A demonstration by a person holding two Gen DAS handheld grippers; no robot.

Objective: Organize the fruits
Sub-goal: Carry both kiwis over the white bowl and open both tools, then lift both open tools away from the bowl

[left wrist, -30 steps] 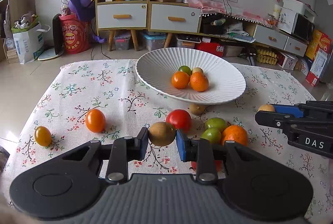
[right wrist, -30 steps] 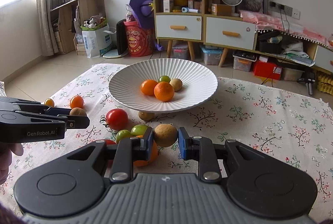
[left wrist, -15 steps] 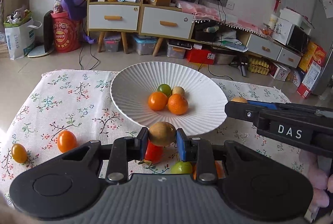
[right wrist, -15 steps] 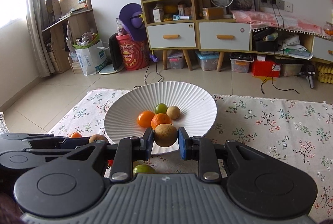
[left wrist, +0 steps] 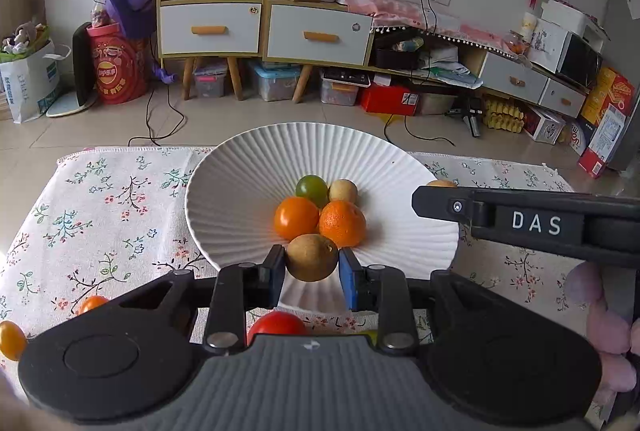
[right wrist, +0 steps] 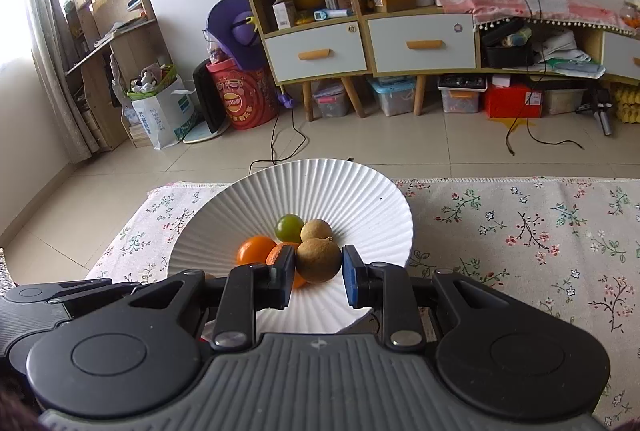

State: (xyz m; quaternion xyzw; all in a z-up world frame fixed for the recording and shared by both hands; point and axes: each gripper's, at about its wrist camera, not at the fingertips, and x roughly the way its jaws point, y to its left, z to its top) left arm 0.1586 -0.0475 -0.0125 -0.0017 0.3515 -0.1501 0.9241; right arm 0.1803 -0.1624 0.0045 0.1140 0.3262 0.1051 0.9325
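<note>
My left gripper (left wrist: 312, 273) is clamped on a round brown kiwi-like fruit (left wrist: 311, 257), held over the near rim of the white ribbed ceramic bowl (left wrist: 240, 199). My right gripper (right wrist: 316, 277) pinches a second round brown fruit (right wrist: 319, 259) over the same bowl (right wrist: 360, 203), both tools tilted downward. Past the held fruit lie a smooth orange tomato-like fruit (left wrist: 296, 217), a dimpled orange mandarin (left wrist: 343, 223), a green round fruit (left wrist: 311, 190) and a small tan fruit (left wrist: 343, 191). Only the left view shows the red tomato (left wrist: 277, 325) and small orange fruits (left wrist: 12, 339) on the floral tablecloth (left wrist: 100, 211), plus my right tool's side marked DAS. The right view shows my left tool's black arm at its lower left.
</note>
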